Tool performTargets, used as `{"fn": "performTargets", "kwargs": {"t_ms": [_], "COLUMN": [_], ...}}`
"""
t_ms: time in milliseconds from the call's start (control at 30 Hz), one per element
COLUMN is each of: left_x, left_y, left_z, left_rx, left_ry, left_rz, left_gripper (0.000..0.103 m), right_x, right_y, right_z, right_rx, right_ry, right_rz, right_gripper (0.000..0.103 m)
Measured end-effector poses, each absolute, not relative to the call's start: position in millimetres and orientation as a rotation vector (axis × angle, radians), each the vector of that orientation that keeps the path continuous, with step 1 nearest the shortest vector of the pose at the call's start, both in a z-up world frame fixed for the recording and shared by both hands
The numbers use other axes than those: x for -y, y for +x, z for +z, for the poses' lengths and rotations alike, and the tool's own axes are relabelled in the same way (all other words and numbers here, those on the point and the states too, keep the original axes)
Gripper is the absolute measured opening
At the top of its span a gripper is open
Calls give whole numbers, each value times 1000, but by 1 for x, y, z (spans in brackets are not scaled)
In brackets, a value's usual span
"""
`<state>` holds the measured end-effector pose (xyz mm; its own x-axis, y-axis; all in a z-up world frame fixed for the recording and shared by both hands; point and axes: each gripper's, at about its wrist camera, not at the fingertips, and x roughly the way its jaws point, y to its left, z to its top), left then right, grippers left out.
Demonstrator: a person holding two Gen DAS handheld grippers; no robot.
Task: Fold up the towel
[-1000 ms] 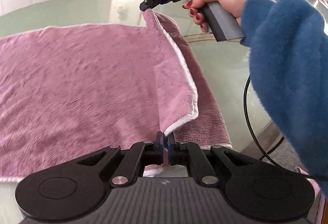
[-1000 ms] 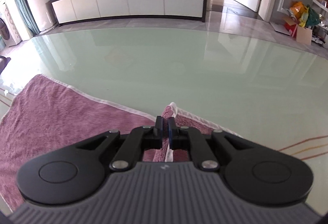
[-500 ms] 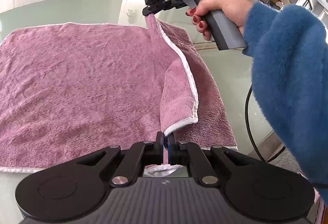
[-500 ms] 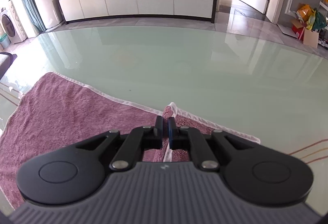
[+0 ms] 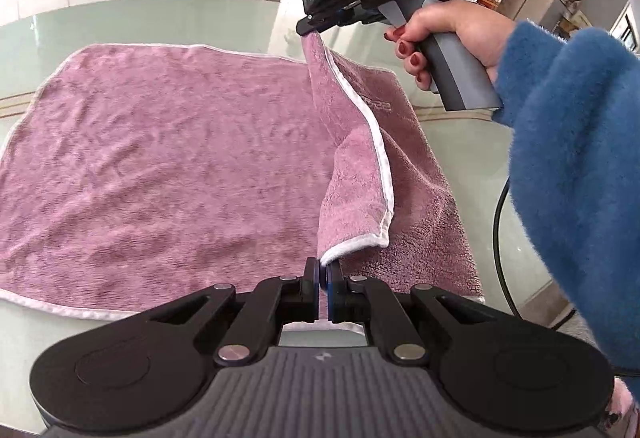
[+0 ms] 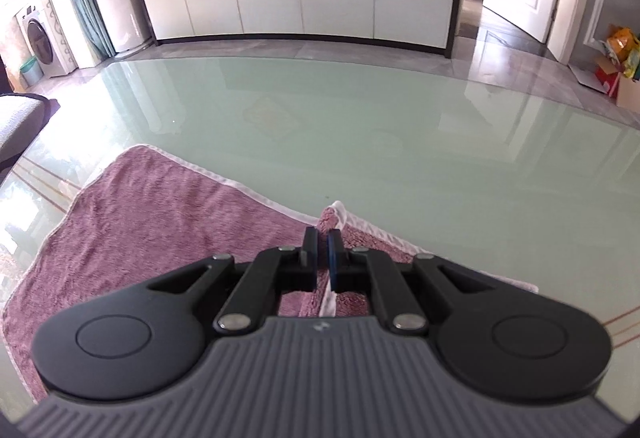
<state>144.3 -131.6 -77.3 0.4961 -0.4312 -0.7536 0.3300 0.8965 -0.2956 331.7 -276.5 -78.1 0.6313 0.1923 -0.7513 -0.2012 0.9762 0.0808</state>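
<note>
The towel lay spread on the glass desk, most of it flat to the left of the left gripper and stretching away ahead of it. Its right-hand edge was lifted off the desk: the left gripper was clenched on the near corner of that white-hemmed edge, and the right gripper, held in a hand, pinched the far corner directly ahead. In the right wrist view the right gripper had its jaws nearly together with a ridge of towel and hem between them.

The cloth looked soft, light and limp: the raised edge sagged and curled between the two grippers instead of holding a line. It would likely drape wherever unsupported, so corners on the hem seemed the sound places to hold, kept taut between them. The plush pile should not slip easily from the pads.

The towel's long axis seemed to run left from the gripped edge, which itself pointed away from the left gripper.
</note>
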Motion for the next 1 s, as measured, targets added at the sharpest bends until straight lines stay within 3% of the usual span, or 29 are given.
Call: {"fn": "performTargets", "kwargs": {"t_ms": [1000], "left_x": [68], "left_y": [101], "left_z": [-60], "left_rx": [-960], "left_ry": [-189], "left_rz": [-332], "left_gripper": [4], "right_x": [179], "right_y": [358], "right_z": [-82], "right_rx": [-862], "right_ry": [-53], "right_rz": [310], "right_gripper": [5]}}
